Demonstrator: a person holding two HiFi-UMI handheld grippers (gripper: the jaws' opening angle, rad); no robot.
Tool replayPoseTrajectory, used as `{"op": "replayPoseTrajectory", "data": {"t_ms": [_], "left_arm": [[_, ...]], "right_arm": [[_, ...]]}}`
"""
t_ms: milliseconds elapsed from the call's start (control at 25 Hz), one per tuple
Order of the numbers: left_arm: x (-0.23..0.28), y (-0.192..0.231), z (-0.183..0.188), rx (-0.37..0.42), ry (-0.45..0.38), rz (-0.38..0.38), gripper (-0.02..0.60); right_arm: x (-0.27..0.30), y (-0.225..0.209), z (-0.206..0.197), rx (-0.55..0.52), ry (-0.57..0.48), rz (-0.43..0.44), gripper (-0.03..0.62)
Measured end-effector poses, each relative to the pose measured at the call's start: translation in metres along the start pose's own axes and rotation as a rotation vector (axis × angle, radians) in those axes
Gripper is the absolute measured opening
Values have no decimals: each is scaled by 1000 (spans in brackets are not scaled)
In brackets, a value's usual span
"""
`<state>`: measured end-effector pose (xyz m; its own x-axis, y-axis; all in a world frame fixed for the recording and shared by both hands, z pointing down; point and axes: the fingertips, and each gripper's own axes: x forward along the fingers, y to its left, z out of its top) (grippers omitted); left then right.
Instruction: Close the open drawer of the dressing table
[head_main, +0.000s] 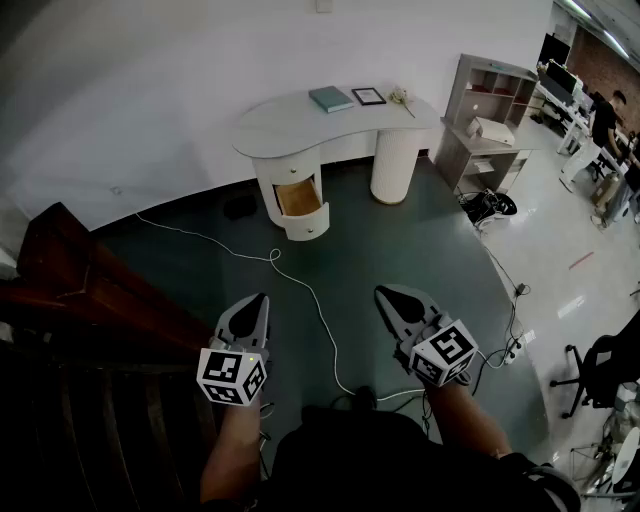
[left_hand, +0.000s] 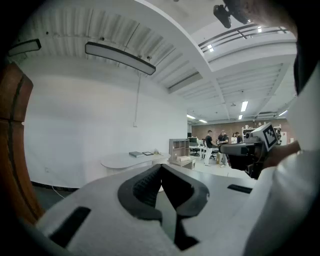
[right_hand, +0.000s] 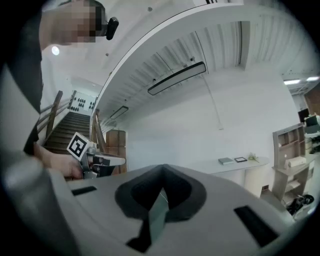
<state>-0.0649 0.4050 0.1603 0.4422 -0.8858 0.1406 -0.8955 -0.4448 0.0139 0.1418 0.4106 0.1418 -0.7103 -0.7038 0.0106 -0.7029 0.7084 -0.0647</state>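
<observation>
**Step in hand: approach.** The white dressing table with a kidney-shaped top (head_main: 290, 122) stands against the far wall, well apart from both grippers. Its open drawer, with a pale wooden interior and a curved white front (head_main: 302, 205), projects from the left pedestal toward the operator. The left gripper (head_main: 260, 302) and the right gripper (head_main: 385, 296) each have their tips pressed together on nothing, and both point toward the table.

**Recommended procedure.**
1. Cross the dark floor, stepping clear of the thin white cable (head_main: 300, 285).
2. Leave the jaws together and set one blunt tip on the middle of the curved front.
3. Push straight along the drawer's travel. Off-centre pressure would probably skew it.

**Count.**
- Grippers: two.
- Tables: one.
- Pedestals: two.
- Open drawers: one.
- On the top: one teal book (head_main: 330, 98), one dark-framed picture (head_main: 368, 96) and one small pale item, unidentifiable.
</observation>
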Motion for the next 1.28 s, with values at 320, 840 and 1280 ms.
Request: {"op": "replayPoseTrajectory", "data": {"t_ms": [320,840,1280], "left_arm": [[3,-5,-7,-11,21,13,9],[52,-42,-5,-4,37,24,9],[93,-56,-10,-18,61,54,9]], "right_arm": [[-4,-8,-2,7,11,12,2],[-23,-64,-2,22,-18,49,3],[-13,-102,-19,87,19,103,5]]}}
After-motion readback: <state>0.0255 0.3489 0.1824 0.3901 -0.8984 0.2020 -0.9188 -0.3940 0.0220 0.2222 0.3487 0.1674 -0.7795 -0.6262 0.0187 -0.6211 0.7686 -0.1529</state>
